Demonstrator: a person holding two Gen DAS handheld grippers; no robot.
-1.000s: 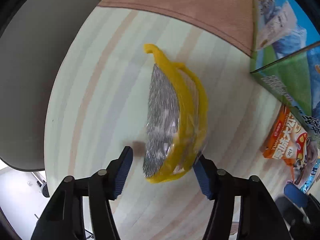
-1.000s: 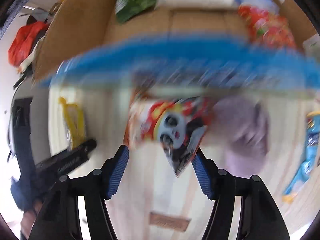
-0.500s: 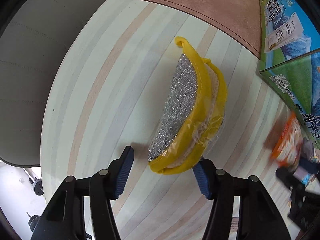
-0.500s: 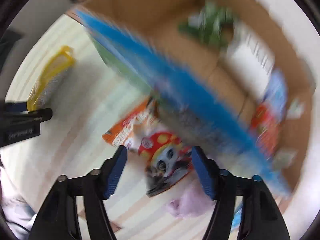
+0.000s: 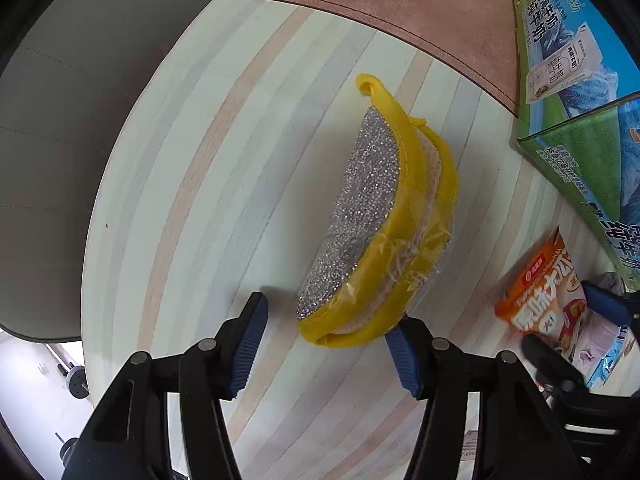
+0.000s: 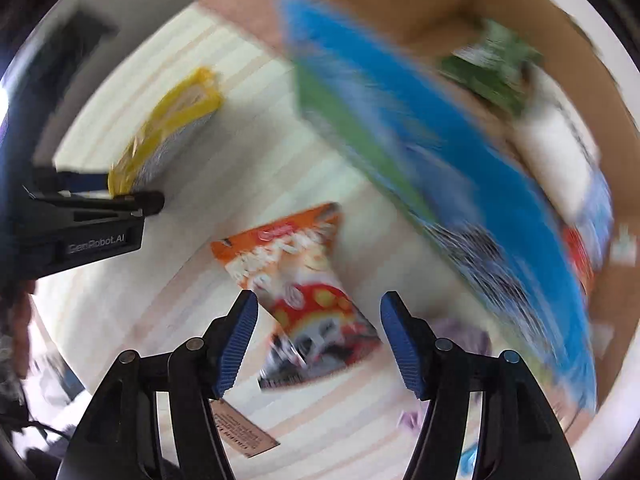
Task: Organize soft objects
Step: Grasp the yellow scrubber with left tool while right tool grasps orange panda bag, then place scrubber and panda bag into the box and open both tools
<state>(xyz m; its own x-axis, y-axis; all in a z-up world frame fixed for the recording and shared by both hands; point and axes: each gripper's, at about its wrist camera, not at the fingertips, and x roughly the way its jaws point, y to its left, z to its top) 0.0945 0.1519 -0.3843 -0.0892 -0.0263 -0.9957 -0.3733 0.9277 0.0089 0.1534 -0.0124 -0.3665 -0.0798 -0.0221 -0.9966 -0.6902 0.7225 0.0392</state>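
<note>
Approach step: left gripper (image 5: pixel 324 344) and right gripper (image 6: pixel 316 340), jaws apart, flank yellow-rimmed silver scouring pads (image 5: pixel 376 232) and orange snack bag (image 6: pixel 304 280); next, close.

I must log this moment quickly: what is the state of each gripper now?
Left gripper: open, holding nothing; the yellow scrubber pack lies just ahead.
Right gripper: open, holding nothing, above the orange snack bag.

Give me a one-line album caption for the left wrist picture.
Open left gripper poised over a yellow scrubber pack on the striped table, snack bag off to the side.
</note>
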